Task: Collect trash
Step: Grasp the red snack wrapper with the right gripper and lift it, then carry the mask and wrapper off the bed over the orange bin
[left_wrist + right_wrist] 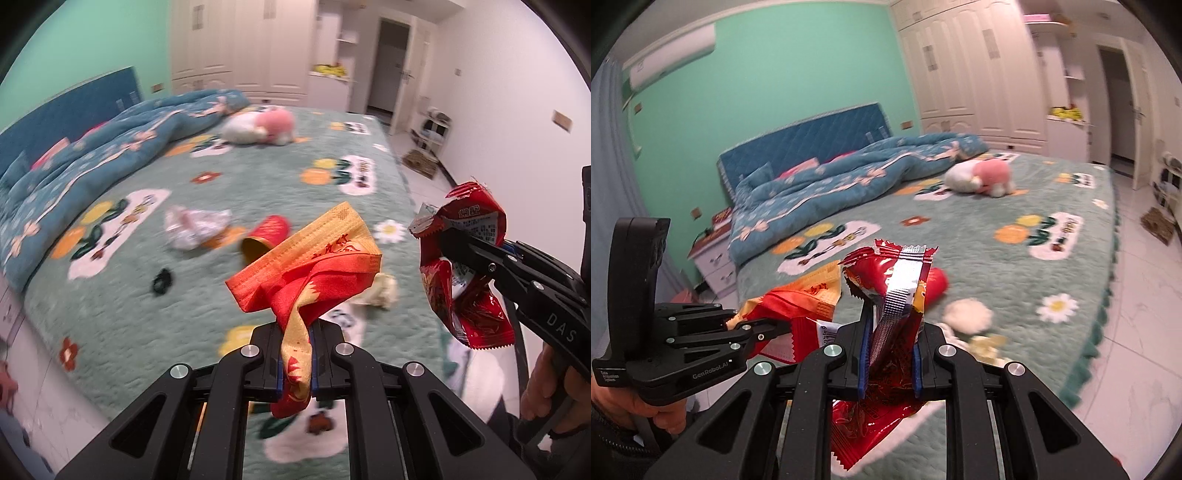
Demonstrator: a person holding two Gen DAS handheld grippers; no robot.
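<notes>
Trash held in both claws above the bed.
Much of the bed is blurred; the crumpled litter there cannot be identified. The left claw is clenched on an orange mask, the right claw on a red wrapper.

Both wrist views close above bed, angled down toward, seemingly, headboard; share bed, wardrobe.

left tongs clamp orange-red mask | right tongs clamp red wrapper | above bed
</notes>
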